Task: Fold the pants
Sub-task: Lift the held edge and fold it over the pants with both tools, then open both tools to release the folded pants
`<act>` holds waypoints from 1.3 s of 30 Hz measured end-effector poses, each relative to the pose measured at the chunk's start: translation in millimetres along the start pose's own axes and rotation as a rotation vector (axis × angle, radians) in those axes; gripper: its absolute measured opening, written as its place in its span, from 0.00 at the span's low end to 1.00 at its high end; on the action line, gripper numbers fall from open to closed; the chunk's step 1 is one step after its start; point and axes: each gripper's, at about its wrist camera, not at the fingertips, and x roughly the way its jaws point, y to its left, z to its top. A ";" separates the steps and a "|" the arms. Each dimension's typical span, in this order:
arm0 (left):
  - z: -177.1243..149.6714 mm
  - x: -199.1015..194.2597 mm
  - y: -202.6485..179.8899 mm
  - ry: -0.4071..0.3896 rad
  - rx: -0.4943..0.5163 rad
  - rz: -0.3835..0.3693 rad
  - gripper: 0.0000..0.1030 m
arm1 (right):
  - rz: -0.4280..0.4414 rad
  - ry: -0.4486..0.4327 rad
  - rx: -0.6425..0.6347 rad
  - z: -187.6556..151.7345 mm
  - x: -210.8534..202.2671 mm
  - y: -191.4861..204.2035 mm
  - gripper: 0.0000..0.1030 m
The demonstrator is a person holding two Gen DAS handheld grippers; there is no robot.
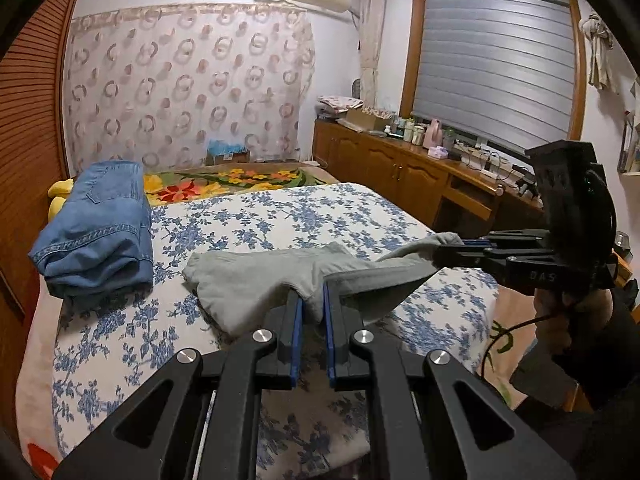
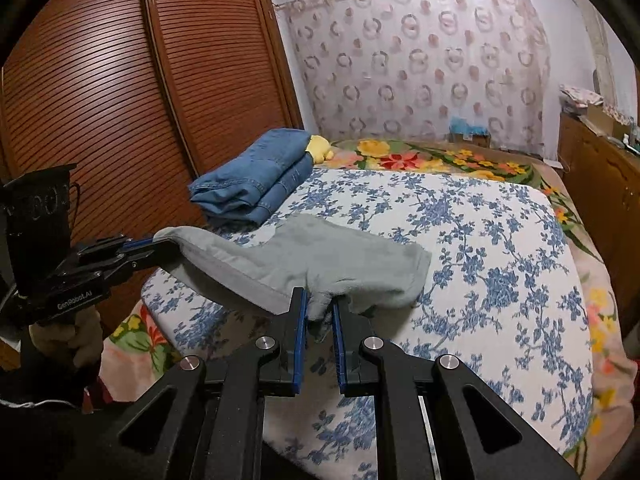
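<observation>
Grey pants [image 1: 256,280] lie partly folded on the blue-flowered bedspread [image 1: 280,216]; they also show in the right wrist view [image 2: 320,256]. My left gripper [image 1: 312,300] is shut on a bunched edge of the pants and lifts it off the bed. My right gripper [image 2: 320,304] is shut on the other end of the same edge. Each gripper shows in the other's view, the right one [image 1: 448,250] at the right, the left one [image 2: 160,246] at the left. The cloth hangs stretched between them.
Folded blue jeans [image 1: 96,232] lie at the bed's far left, next to a yellow soft toy [image 2: 320,146]. A brown slatted wardrobe [image 2: 120,100] stands along the left. A wooden cabinet [image 1: 400,168] with bottles runs under the window at the right.
</observation>
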 end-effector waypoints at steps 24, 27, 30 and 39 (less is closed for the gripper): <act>28.4 103.3 56.4 0.100 -0.043 0.110 0.11 | -0.086 0.105 -0.002 61.5 146.7 -29.9 0.12; 25.6 108.6 59.5 0.114 -0.049 0.111 0.12 | -0.087 0.125 0.007 61.1 157.5 -33.4 0.12; 24.1 110.7 61.3 0.123 -0.056 0.111 0.14 | -0.086 0.136 0.016 60.2 165.0 -35.7 0.12; 21.6 108.7 66.2 0.117 -0.067 0.122 0.35 | -0.092 0.147 0.024 58.2 178.8 -38.8 0.12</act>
